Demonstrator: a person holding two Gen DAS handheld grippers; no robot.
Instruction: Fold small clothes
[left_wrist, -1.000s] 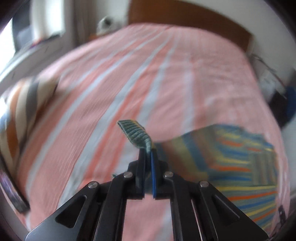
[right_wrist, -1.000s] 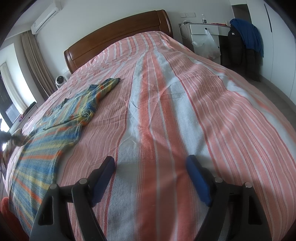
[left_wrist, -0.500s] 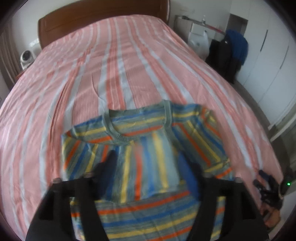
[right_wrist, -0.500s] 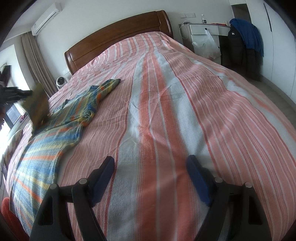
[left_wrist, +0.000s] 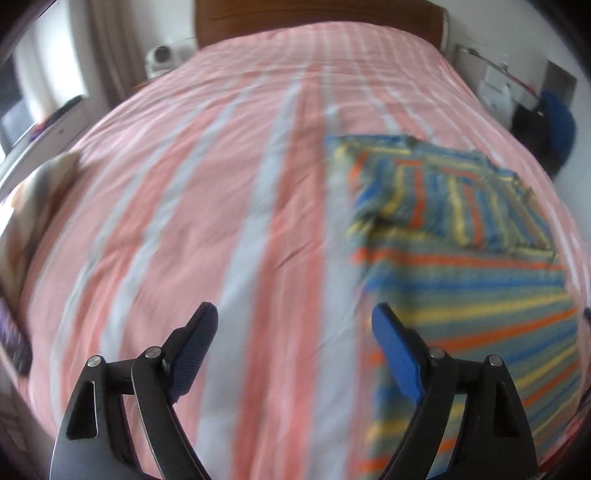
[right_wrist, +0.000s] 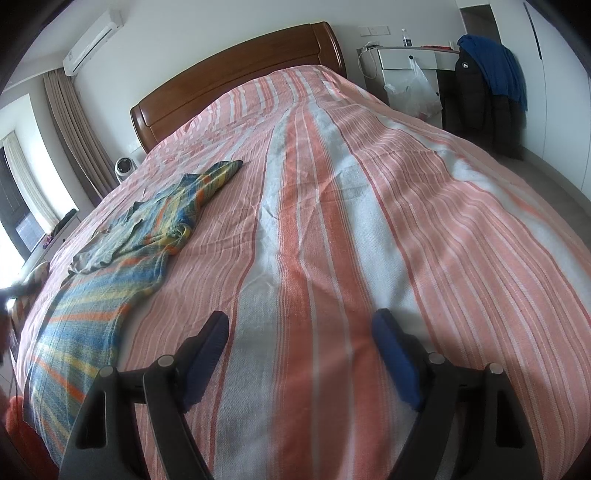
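Note:
A small striped knit top (left_wrist: 461, 266) in blue, yellow, orange and green lies on the pink-and-white striped bedspread (left_wrist: 229, 206), one sleeve folded across its chest. My left gripper (left_wrist: 295, 325) hovers over bare bedspread just left of the garment; its jaws are opening and nothing is between them. In the right wrist view the same top (right_wrist: 110, 273) lies at the left of the bed, one sleeve stretched toward the headboard. My right gripper (right_wrist: 301, 325) stands open over the bedspread (right_wrist: 332, 221), well to the right of the top, holding nothing.
A wooden headboard (right_wrist: 236, 77) closes the far end. A white desk (right_wrist: 410, 70) with a plastic bag and dark and blue jackets (right_wrist: 487, 85) stand at the right. A small white fan (right_wrist: 123, 168) sits by the curtain. A striped cushion (left_wrist: 33, 199) lies at the bed's left edge.
My left gripper, shut on the garment's sleeve cuff a second ago, let it go over the top's chest, opened wide and swung to the left of the garment. The right gripper stayed still.

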